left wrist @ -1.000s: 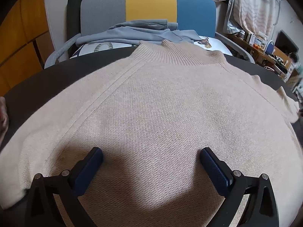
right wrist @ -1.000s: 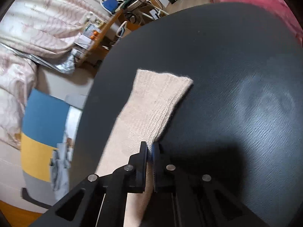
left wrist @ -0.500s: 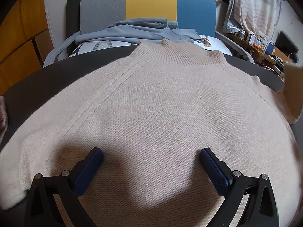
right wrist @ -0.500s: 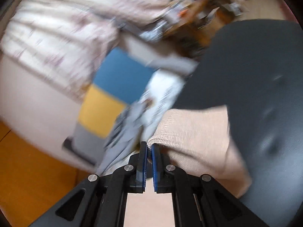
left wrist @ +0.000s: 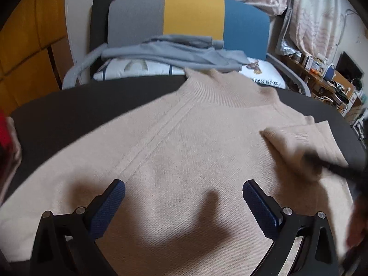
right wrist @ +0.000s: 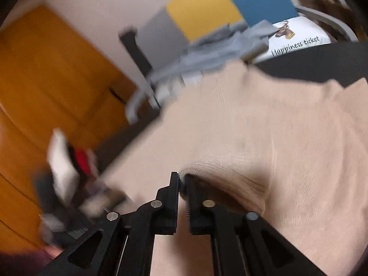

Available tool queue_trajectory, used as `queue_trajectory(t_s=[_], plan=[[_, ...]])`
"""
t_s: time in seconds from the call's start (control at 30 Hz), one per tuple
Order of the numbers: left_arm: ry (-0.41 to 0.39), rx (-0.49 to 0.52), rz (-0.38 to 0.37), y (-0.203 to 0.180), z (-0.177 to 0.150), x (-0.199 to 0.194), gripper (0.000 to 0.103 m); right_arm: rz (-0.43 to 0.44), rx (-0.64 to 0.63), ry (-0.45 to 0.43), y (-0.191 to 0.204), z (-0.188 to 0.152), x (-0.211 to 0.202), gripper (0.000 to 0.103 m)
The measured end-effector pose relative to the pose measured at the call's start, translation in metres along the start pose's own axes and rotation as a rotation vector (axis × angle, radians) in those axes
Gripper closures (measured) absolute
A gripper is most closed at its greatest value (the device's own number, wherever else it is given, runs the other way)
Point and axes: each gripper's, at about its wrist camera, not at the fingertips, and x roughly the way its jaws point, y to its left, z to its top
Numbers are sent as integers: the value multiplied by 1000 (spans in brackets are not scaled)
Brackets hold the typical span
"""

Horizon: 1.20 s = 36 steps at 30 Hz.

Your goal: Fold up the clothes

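**A:** How far along are you with the beige sweater [left wrist: 188, 151]?

**B:** Early, by the look of it. It lies flat, front up, on the dark bench [left wrist: 76, 105], collar toward the striped chair [left wrist: 191, 16]. Your right hand-held gripper [right wrist: 181, 184] is clamped on the ribbed cuff of the right sleeve [left wrist: 299, 138], which is laid in over the chest. That reads as the first fold only.

**A:** And your left one?

**B:** The left hand-held gripper [left wrist: 184, 197] hovers above the lower body with its jaws wide apart, holding nothing. I would judge the other sleeve, the sides and the crosswise fold are all left to do.

**A:** What can you not make out?

**B:** The left sleeve runs off the frame edge, so its lie is unknown. The hem is hidden under the gripper frame. The right wrist view is smeared by motion; the clutter at its lower left cannot be identified. A grey garment [left wrist: 174, 53] sits on the chair, apparently unfolded.
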Motion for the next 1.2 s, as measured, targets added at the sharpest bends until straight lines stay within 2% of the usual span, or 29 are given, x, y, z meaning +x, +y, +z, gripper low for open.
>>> queue_trajectory(t_s=[0.03, 0.1, 0.17, 0.27, 0.3, 0.37, 0.4, 0.43, 0.5, 0.6, 0.7, 0.73, 0.8, 0.83, 0.87, 0.9, 0.93, 1.0, 1.2], plan=[[19, -20, -7, 1, 1, 4, 0, -35, -41, 39, 3, -11, 8, 82], [42, -71, -42, -3, 1, 8, 0, -80, -110, 53, 11, -24, 5, 81], [54, -124, -87, -9, 1, 11, 0, -98, -156, 24, 15, -31, -14, 81], [70, -199, -152, -18, 1, 14, 0, -168, -147, -18, 5, -36, -40, 81], [72, -202, -165, -26, 3, 16, 0, -201, -141, -29, 0, -38, -47, 81], [64, -171, -179, -45, 7, 17, 0, -332, -115, -33, -18, -41, -55, 81], [51, -130, -180, -60, 9, 17, 0, -385, -101, -37, -27, -42, -58, 81], [38, -88, -165, -72, 11, 17, 0, -397, -84, -49, -36, -45, -60, 81], [-13, 57, -108, -103, 11, 14, 0, -418, -54, -72, -52, -51, -63, 81], [-74, 300, -23, -149, 8, 16, 0, -415, -50, -95, -54, -54, -61, 80], [-80, 483, 38, -179, -2, 31, 0, -404, -44, -113, -57, -59, -59, 80], [-82, 531, 57, -187, -5, 35, 0, -389, -35, -119, -59, -63, -61, 80], [-92, 552, 57, -192, -8, 42, 1, -347, -1, -135, -62, -61, -65, 80], [-83, 524, 31, -190, -6, 44, 4, -331, 13, -141, -64, -61, -67, 80], [-73, 497, 4, -188, -4, 46, 22, -331, 16, -140, -64, -59, -68, 80], [-59, 466, -24, -186, -1, 47, 48, -331, 19, -139, -65, -58, -69, 80], [-25, 420, -60, -182, 3, 48, 57, -331, 22, -138, -66, -56, -69, 80], [-1, 334, -103, -174, 13, 43, 86, -331, 28, -136, -67, -54, -71, 83], [-25, 119, -230, -128, 44, 15, 88, -331, 48, -131, -71, -45, -76, 85]])
